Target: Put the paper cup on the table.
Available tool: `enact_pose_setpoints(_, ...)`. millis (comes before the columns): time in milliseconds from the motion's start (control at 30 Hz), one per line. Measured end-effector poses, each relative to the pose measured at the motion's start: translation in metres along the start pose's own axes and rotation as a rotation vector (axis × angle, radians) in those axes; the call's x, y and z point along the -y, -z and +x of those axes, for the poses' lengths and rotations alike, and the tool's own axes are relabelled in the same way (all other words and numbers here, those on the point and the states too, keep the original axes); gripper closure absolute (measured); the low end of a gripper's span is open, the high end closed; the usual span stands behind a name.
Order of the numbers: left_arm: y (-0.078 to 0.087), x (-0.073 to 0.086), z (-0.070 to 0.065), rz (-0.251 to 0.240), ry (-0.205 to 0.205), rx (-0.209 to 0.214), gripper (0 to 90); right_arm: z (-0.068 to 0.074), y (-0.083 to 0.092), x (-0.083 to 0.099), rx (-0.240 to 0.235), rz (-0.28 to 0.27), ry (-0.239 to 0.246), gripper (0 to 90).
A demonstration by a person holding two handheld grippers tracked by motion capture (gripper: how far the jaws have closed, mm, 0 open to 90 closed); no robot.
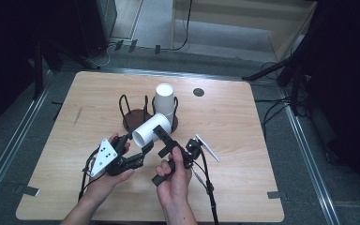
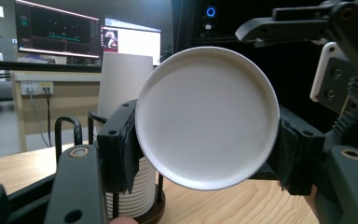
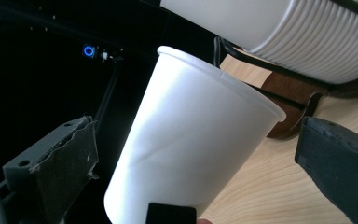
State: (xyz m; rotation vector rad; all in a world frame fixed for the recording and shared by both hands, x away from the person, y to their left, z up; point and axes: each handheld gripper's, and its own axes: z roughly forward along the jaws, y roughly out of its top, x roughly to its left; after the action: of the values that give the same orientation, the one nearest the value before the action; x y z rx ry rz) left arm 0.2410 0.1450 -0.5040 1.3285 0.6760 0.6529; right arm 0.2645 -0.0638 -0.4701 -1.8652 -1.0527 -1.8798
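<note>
Holding a white paper cup (image 1: 151,128) sideways above the table (image 1: 234,140), my left gripper (image 1: 138,152) has its fingers (image 2: 121,149) closed against the cup's base end, one pad on each side of the round bottom, which faces straight into the left gripper view (image 2: 207,116). My left hand (image 1: 108,173) wraps the gripper's body near the table's near edge, with the grey three-cornered plate (image 1: 104,157) on top of it. Just beside it, my right hand (image 1: 173,176) carries the right gripper (image 1: 164,136), which points up toward the same cup from the other side. In the right gripper view the cup (image 3: 191,149) lies between my right fingers (image 3: 56,168), its rim turned up and away; both pads stand clear of its wall, with a gap on each side, so that gripper is spread wide and grips nothing. Near my right hand a small white strip (image 1: 208,147) lies flat on the table. Beyond the held cup stands a dark round holder (image 1: 136,119) with black wire loops, and just beside it a second such holder carries an upright stack of white cups (image 1: 164,101), whose ribbed rims show behind the left fingers. Farther off on the table is a small dark round spot (image 1: 198,92).
</note>
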Motion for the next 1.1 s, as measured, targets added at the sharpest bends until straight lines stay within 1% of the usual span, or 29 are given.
enact_pose_setpoints(67, 0.0, 0.0, 0.0, 0.002, -0.006, 0.003, 34.7, -0.002, -0.003, -0.001, -0.004, 0.002, -0.041, 0.0)
enact_pose_setpoints(100, 0.0, 0.0, 0.0, 0.002, -0.006, 0.003, 34.7, -0.002, -0.003, -0.001, -0.004, 0.002, -0.041, 0.0)
enact_pose_setpoints(167, 0.0, 0.0, -0.001, 0.005, -0.007, 0.005, 34.7, -0.003, -0.005, -0.001, -0.008, 0.007, -0.07, 0.0)
enact_pose_setpoints(300, 0.0, 0.001, -0.002, 0.006, -0.011, 0.009, 34.7, -0.004, -0.007, -0.002, -0.009, 0.01, -0.087, 0.0)
enact_pose_setpoints(333, -0.001, 0.001, -0.003, 0.008, -0.011, 0.015, 34.7, -0.006, -0.008, -0.002, -0.012, 0.009, -0.108, 0.0)
enact_pose_setpoints(400, -0.001, 0.002, -0.003, 0.011, -0.017, 0.017, 34.7, -0.007, -0.01, -0.003, -0.016, 0.014, -0.126, 0.0)
enact_pose_setpoints(433, -0.001, 0.002, -0.003, 0.011, -0.017, 0.017, 34.7, -0.007, -0.011, -0.003, -0.024, 0.025, -0.153, 0.0)
enact_pose_setpoints(467, -0.001, 0.002, -0.003, 0.011, -0.017, 0.017, 34.7, -0.007, -0.011, -0.003, -0.024, 0.025, -0.153, 0.0)
enact_pose_setpoints(533, -0.001, 0.002, -0.004, 0.015, -0.019, 0.02, 34.7, -0.008, -0.013, -0.003, -0.027, 0.029, -0.184, 0.0)
enact_pose_setpoints(567, -0.001, 0.002, -0.005, 0.015, -0.019, 0.021, 34.7, -0.01, -0.014, -0.004, -0.029, 0.029, -0.192, 0.0)
enact_pose_setpoints(600, -0.001, 0.002, -0.005, 0.015, -0.019, 0.021, 34.7, -0.01, -0.014, -0.004, -0.029, 0.029, -0.192, 0.0)
enact_pose_setpoints(733, -0.002, 0.003, -0.006, 0.02, -0.023, 0.027, 34.7, -0.014, -0.017, -0.007, -0.031, 0.041, -0.221, 0.0)
enact_pose_setpoints(833, -0.002, 0.003, -0.007, 0.02, -0.021, 0.029, 34.7, -0.016, -0.018, -0.007, -0.032, 0.039, -0.225, 0.0)
enact_pose_setpoints(867, -0.003, 0.004, -0.007, 0.022, -0.023, 0.03, 34.7, -0.017, -0.019, -0.007, -0.038, 0.039, -0.236, 0.0)
enact_pose_setpoints(933, -0.003, 0.004, -0.007, 0.025, -0.023, 0.03, 34.7, -0.018, -0.02, -0.007, -0.035, 0.034, -0.238, 0.5)
enact_pose_setpoints(1000, -0.003, 0.004, -0.007, 0.027, -0.025, 0.03, 34.7, -0.019, -0.021, -0.008, -0.034, 0.034, -0.245, 3.5)
enact_pose_setpoints(1033, -0.002, 0.004, -0.007, 0.032, -0.029, 0.029, 34.6, -0.019, -0.021, -0.007, -0.037, 0.035, -0.246, 6.6)
enact_pose_setpoints(1067, -0.002, 0.004, -0.007, 0.032, -0.031, 0.027, 34.6, -0.019, -0.021, -0.007, -0.037, 0.035, -0.246, 6.6)
enact_pose_setpoints(1100, -0.002, 0.004, -0.006, 0.027, -0.03, 0.026, 34.5, -0.02, -0.021, -0.007, -0.037, 0.033, -0.243, 11.5)
